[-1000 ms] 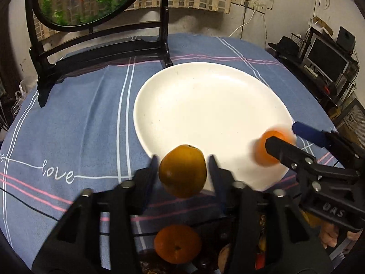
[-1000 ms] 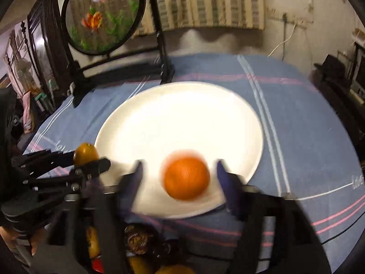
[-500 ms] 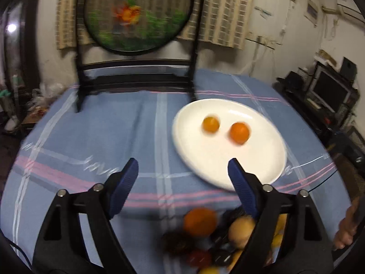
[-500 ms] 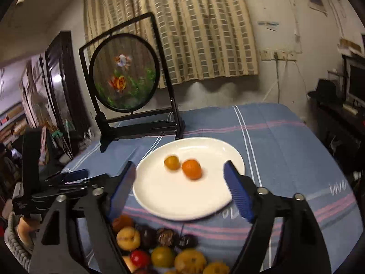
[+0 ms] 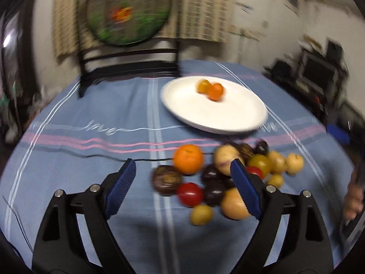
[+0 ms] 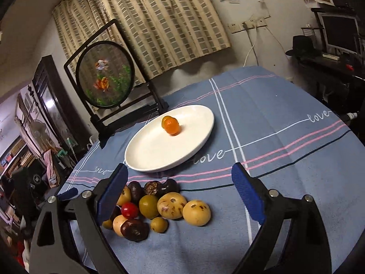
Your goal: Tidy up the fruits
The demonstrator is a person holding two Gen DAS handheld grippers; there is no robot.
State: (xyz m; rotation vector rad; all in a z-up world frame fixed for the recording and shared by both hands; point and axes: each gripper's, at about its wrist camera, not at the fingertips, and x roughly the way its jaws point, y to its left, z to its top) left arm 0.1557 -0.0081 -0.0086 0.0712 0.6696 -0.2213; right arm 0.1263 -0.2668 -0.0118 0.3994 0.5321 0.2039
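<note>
While both tongs gape empty, jaws just widened: left gripper, right gripper. Near table edge: fruit pile, round, mixed yellow, red, dark; one orange. Farther, mid-cloth: white plate bearing two oranges, touching; no clear long axis.

Cluttered home: curtain, tablecloth, monitor

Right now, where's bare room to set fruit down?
Most of the white plate is bare, in front of the two oranges. Bare tablecloth lies right of the plate. The fruit pile at the near edge is crowded.
</note>
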